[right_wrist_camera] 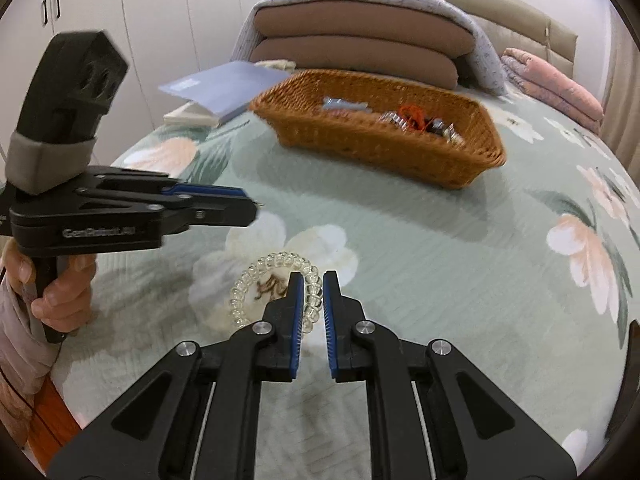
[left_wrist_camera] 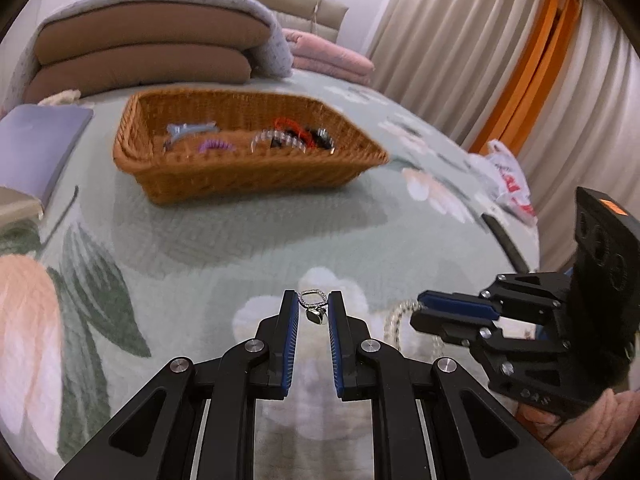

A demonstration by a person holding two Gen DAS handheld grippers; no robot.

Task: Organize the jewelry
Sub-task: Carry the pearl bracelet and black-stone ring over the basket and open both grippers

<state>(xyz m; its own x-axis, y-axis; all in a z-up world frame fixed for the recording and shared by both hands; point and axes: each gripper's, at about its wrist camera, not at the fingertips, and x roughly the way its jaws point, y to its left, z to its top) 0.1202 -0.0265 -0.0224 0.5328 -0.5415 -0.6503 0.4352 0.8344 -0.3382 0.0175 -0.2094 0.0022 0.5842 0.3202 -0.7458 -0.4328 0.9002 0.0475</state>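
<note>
Near the wicker basket, left gripper pinches a sparkly charm ring; right gripper clamps a clear beaded bracelet, seen whole only from the right wrist.

left wrist: down over bed | right wrist: likewise (shared basket)

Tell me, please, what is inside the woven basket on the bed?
Inside the woven basket lie a light blue hair clip, a purple claw clip, a clear beaded bracelet and red and black pieces. Its near wall hides part of the bottom.
</note>
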